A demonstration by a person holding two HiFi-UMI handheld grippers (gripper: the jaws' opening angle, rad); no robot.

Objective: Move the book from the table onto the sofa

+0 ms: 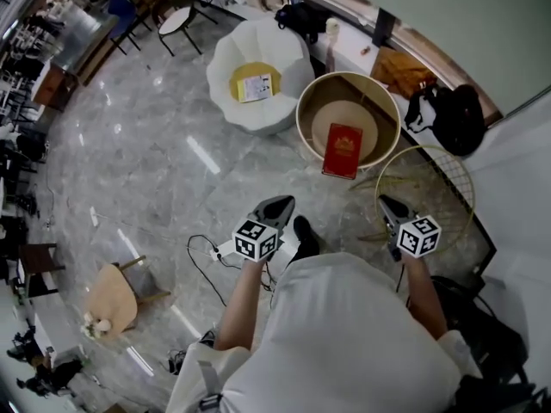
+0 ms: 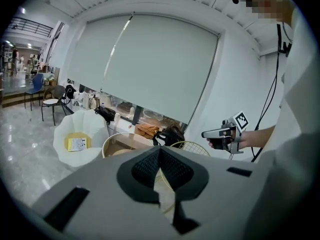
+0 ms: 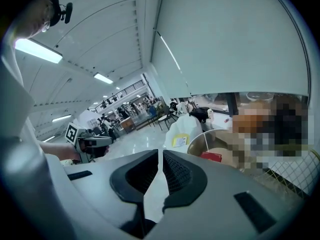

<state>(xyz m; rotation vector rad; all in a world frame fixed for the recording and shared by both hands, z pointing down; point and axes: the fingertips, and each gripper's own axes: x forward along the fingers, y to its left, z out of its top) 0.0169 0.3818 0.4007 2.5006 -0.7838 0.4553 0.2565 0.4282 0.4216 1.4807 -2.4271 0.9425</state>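
Note:
The red book lies flat on the round beige table, which stands ahead of me. Left of the table is the white sofa, with a yellow cushion and a leaflet on its seat. My left gripper is held short of the table, shut and holding nothing. To the right, my right gripper is also shut and holds nothing. The right gripper view shows the book beyond its shut jaws. In the left gripper view the sofa and the right gripper are visible.
A yellow wire hoop frame leans at the table's right. Black bags lie by the window ledge. On the floor behind my left are a wooden stool and a cable. Chairs stand at the far left.

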